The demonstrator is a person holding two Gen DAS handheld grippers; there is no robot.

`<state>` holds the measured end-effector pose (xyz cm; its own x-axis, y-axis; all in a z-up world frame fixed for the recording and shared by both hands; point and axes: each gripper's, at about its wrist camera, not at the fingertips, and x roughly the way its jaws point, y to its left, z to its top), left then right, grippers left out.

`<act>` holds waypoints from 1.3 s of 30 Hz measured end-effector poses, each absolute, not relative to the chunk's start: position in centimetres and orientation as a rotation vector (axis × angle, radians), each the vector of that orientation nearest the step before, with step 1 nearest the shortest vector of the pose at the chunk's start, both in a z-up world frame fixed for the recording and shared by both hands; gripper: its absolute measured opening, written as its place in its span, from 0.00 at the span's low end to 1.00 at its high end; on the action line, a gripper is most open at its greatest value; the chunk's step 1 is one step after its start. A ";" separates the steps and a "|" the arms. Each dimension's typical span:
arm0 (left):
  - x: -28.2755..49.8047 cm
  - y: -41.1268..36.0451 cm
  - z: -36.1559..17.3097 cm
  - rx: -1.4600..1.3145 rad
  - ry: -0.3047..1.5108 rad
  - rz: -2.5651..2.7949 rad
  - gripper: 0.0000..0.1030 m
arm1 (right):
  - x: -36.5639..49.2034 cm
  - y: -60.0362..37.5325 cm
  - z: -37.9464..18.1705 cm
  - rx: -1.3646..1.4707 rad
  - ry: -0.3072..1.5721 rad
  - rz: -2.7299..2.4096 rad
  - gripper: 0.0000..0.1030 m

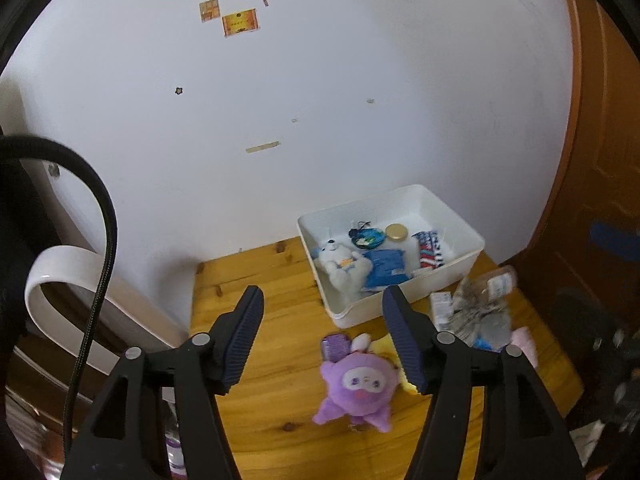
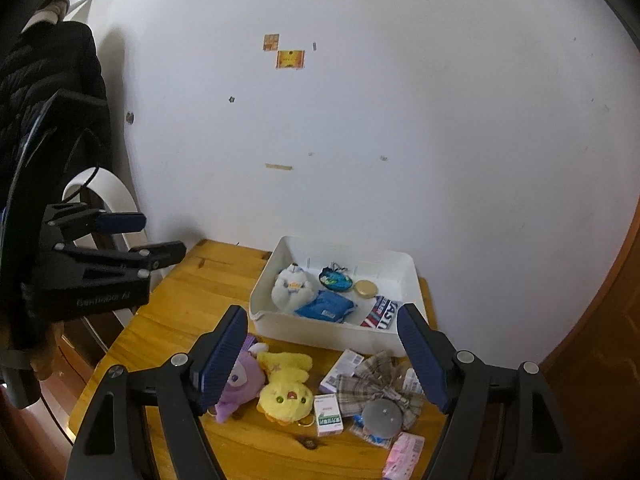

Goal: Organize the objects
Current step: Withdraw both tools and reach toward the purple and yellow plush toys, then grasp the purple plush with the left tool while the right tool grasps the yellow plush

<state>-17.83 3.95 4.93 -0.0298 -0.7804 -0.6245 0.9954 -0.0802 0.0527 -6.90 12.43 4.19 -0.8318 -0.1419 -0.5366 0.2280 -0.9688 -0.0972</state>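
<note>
White bin (image 2: 280, 326); purple plush (image 1: 356, 388); yellow plush (image 2: 286, 384); white plush (image 2: 290, 286); blue pouch (image 2: 326, 307); brown-and-cream plaid bow (image 2: 376, 384); pink packet (image 2: 404, 454); honey-toned wooden tabletop (image 2: 192, 292); gold lid (image 2: 366, 289).

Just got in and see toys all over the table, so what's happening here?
A person holding two grippers is sorting small things into a white bin. Both the left gripper and right gripper hang open and empty. A purple plush, yellow plush and small boxes still lie on the wooden table.
</note>
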 end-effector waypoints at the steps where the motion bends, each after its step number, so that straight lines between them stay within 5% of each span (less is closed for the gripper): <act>1: -17.7 4.2 4.4 0.599 0.462 -1.564 0.67 | -7.0 12.3 3.9 0.821 0.232 -2.819 0.76; 24: -16.8 2.1 -9.0 0.765 0.769 -1.607 0.67 | -14.6 10.7 -7.1 1.179 0.234 -2.672 0.76; 39: -18.5 0.0 -13.0 0.815 0.870 -1.676 0.67 | -19.2 11.1 -13.3 1.375 0.156 -2.533 0.76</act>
<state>-18.45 -0.04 -12.97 -0.2362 -0.4747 -0.8478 0.9666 -0.2044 -0.1548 -19.25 11.12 -13.29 -0.5209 -0.1712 -0.8363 0.2725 -0.9618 0.0271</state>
